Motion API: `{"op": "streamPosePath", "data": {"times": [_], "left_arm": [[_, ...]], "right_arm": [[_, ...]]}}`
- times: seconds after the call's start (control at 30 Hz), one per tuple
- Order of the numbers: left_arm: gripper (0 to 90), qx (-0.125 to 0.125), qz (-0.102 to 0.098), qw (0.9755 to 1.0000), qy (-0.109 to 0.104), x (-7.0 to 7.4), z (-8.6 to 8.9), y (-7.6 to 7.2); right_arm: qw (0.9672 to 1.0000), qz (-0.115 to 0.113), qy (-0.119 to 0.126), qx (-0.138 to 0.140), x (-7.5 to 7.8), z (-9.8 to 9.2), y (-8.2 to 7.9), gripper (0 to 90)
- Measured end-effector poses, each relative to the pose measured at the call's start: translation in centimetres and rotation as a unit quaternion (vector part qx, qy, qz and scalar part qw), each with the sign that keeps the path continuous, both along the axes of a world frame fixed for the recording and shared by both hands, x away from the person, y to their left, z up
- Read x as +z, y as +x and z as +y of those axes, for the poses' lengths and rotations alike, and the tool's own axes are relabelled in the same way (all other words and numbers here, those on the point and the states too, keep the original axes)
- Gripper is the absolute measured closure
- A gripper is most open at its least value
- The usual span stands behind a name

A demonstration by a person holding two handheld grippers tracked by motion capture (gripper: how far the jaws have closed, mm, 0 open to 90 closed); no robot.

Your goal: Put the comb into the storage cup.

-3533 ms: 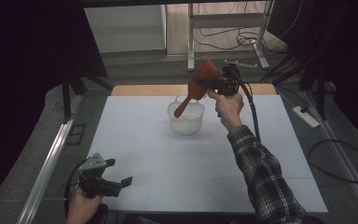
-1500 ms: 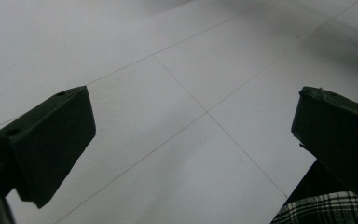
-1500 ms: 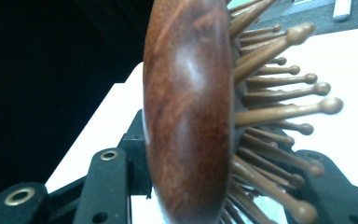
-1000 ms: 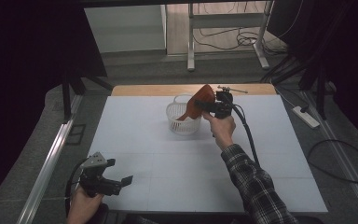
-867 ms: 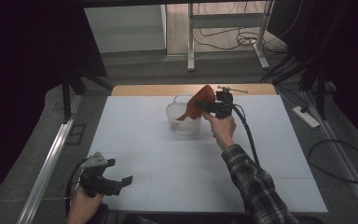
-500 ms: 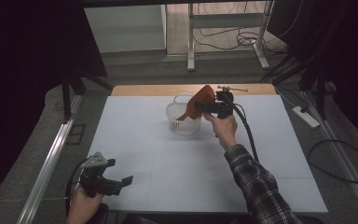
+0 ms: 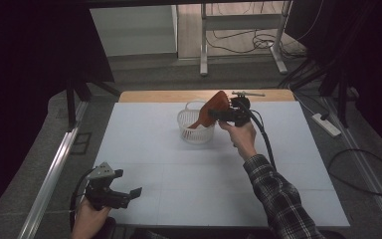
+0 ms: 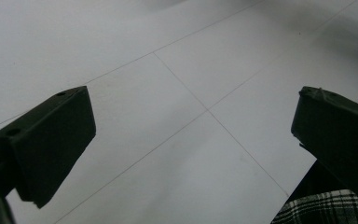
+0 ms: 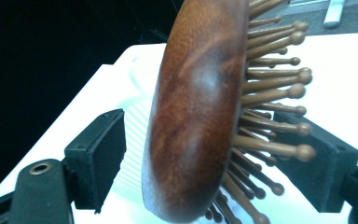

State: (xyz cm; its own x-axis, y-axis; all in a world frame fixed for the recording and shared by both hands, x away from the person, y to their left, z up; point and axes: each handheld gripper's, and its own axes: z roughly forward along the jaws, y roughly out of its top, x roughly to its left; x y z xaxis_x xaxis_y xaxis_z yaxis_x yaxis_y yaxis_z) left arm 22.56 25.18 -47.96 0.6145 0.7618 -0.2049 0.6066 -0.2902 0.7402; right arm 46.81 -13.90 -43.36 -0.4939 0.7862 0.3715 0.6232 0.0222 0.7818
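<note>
Wooden hairbrush [image 9: 200, 112] is seen between the jaws of the right gripper [image 7: 224, 115], which have just been opening; a gap shows at the left pad, bristles reach the other. Its handle end is propped in a white basket [image 7: 195, 130] just beyond the jaws. Left gripper [image 8: 191, 135] is held wide, empty, over the white table [image 8: 177, 70].
</note>
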Motion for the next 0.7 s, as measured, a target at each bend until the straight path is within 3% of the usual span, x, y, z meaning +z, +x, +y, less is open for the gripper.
{"op": "streamPosePath", "data": {"times": [0.7], "left_arm": [[0.0, 0.002, 0.000, 1.0000, -0.006, 0.00, 0.14, -0.02]], "right_arm": [[0.9989, -0.014, -0.030, 0.033, 0.91, -0.72, -0.87, 16.0]]}}
